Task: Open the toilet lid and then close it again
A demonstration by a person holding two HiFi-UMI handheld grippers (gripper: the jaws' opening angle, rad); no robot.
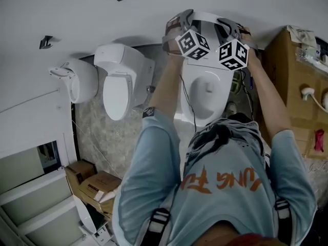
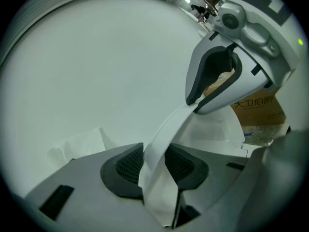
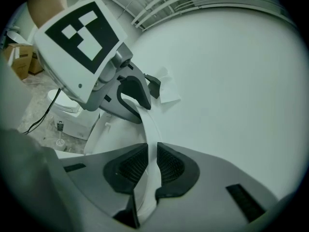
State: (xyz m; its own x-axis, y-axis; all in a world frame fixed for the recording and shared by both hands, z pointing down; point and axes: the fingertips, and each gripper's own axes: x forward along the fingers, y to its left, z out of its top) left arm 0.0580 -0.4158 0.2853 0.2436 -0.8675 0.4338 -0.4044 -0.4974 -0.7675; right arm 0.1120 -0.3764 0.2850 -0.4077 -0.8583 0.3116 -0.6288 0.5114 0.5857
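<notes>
Here left tongs (image 2: 154,167) and right tongs (image 3: 149,167) clamp lid (image 2: 166,129)

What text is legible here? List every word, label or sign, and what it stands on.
"大卫伯爵": on the cardboard box, as seen in the left gripper view.
Orange shirt print: upside down and creased, not reliably readable.
Marker cubes: square patterns only, no letters.
Sleeve patch: too small to read.

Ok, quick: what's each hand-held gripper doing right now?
Left hand-held gripper: closed on the edge of the toilet lid.
Right hand-held gripper: closed on the same lid edge.
</notes>
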